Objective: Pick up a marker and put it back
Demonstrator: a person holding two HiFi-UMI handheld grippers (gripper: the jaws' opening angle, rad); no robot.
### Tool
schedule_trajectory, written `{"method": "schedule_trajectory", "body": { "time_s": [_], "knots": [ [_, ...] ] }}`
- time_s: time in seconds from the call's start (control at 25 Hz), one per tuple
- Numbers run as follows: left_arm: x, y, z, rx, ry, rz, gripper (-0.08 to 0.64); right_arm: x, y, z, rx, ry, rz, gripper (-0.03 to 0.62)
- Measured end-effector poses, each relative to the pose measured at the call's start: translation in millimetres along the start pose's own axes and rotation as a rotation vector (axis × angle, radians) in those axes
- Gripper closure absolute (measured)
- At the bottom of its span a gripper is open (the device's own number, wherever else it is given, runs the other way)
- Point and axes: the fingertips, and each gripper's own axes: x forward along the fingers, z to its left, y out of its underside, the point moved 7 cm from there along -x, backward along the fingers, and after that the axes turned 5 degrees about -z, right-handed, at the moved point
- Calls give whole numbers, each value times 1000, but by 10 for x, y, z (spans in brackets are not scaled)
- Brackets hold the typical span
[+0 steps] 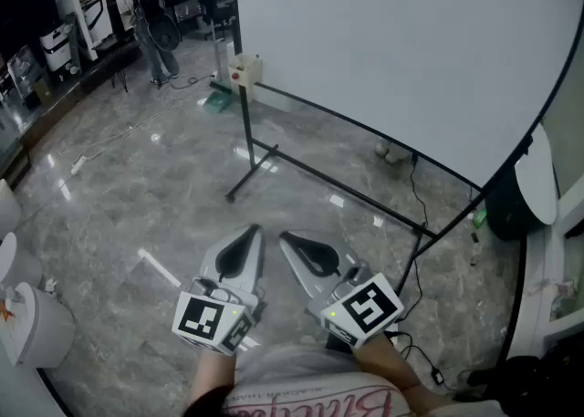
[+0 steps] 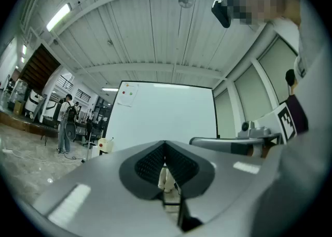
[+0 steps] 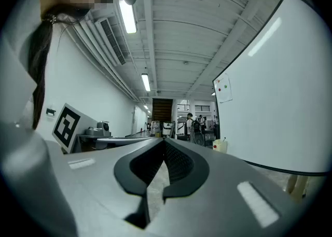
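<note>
**Both jaws closed, no marker in sight: find it first, then open up**

The left hand-held gripper [image 1: 253,229] has its jaws pressed together with nothing between them, and its own view shows the ribbed pads [image 2: 155,163] meeting along the middle. The right hand-held gripper [image 1: 285,236] is likewise closed and empty. They sit side by side, low in front of the person, tips pointing forward over the grey stone floor [image 1: 137,187].

Ahead stands a large whiteboard [image 1: 392,50] on a dark metal frame [image 1: 251,164]. A small cream box [image 1: 245,68] with a red dot is fixed at its near lower corner. No marker can be made out in any view. It probably lies along the board's lower edge or in that box, but the views do not show which.

The step in hand looks like the approach. One hand-held gripper should be chosen for the pick. It should be brought near the board's lower edge, and its jaws opened before they reach the marker, not on contact. Closing across the barrel near its middle should stop it swinging. The other hand-held gripper is best kept clear of the frame.
</note>
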Motion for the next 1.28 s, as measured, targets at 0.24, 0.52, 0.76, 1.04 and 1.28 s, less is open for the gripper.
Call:
{"method": "schedule_trajectory", "body": {
  "time_s": [0.24,0.52,0.76,1.04,1.28],
  "knots": [
    [199,112,-78,-14,-46,-7,561,-72,21,-251,4,-22,-7,592],
    [353,295,-108,-16,-85,11,561,-56,228,-495,50,-57,31,592],
    [546,359,180,-32,-109,22,561,240,294,-705,85,-71,22,591],
    [1115,444,878,-59,-83,25,561,987,446,-1173,88,-49,43,591],
    [1648,442,1650,-83,-58,32,561,1810,482,-1549,75,-34,48,591]
  ]
}}
